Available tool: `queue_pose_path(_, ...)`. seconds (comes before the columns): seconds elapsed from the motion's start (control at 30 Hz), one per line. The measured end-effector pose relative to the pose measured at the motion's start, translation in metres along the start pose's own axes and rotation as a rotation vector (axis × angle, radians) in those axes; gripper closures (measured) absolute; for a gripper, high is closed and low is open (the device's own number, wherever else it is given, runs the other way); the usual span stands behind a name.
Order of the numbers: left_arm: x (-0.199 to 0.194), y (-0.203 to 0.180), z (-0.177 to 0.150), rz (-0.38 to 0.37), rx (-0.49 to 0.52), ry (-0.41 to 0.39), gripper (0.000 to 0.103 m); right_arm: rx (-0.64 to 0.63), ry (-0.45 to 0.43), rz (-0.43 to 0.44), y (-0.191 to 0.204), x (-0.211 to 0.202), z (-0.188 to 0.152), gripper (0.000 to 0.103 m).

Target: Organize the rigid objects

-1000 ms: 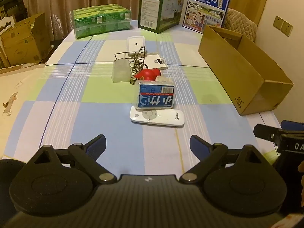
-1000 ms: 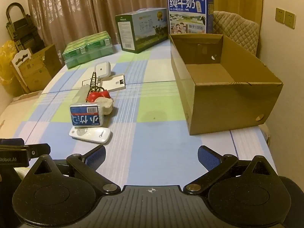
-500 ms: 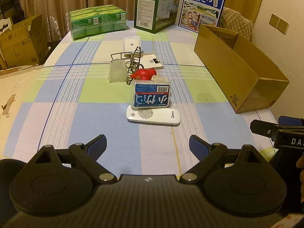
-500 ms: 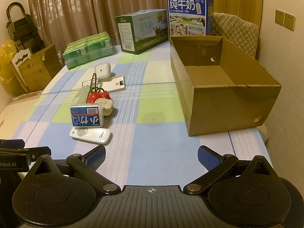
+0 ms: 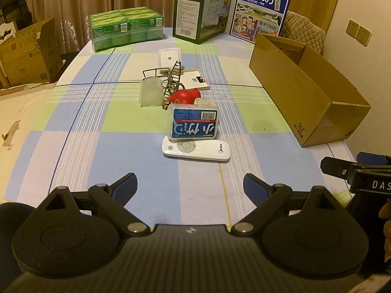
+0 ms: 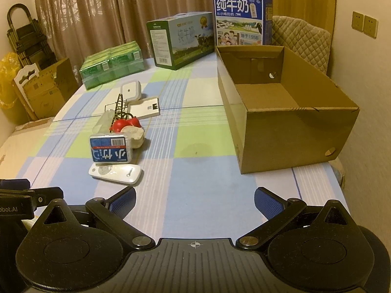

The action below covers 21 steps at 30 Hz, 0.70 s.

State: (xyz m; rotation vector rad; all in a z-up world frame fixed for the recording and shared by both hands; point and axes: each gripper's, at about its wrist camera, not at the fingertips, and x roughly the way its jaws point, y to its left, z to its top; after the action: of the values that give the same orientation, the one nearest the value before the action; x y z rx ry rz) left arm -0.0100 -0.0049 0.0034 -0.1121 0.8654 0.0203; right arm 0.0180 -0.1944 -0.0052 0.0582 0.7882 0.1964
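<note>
Right now both hands hold nothing. The left gripper (image 5: 189, 183) has its fingers spread wide above the table (image 5: 97, 151), and the right gripper (image 6: 194, 196) is spread wide too. Just ahead lies the remote (image 5: 196, 150), flat and white. It looks light, hard and a bit slippery, so pinching its long sides should work best. Touching it from behind is the blue pack (image 5: 193, 123), then a red toy (image 5: 185, 96), a wire rack (image 5: 172, 84) and a cup (image 5: 150, 95). The empty box (image 6: 288, 122) waits well apart, on the right.
</note>
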Motion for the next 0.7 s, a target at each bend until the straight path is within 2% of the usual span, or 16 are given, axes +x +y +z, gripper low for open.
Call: queue_pose_path(0.7,-0.0031,0.0009,0.0012,-0.001,-0.012,-0.008,0.012,-0.002,0.01,-0.002,0.002,0.002,-0.0037,0.002)
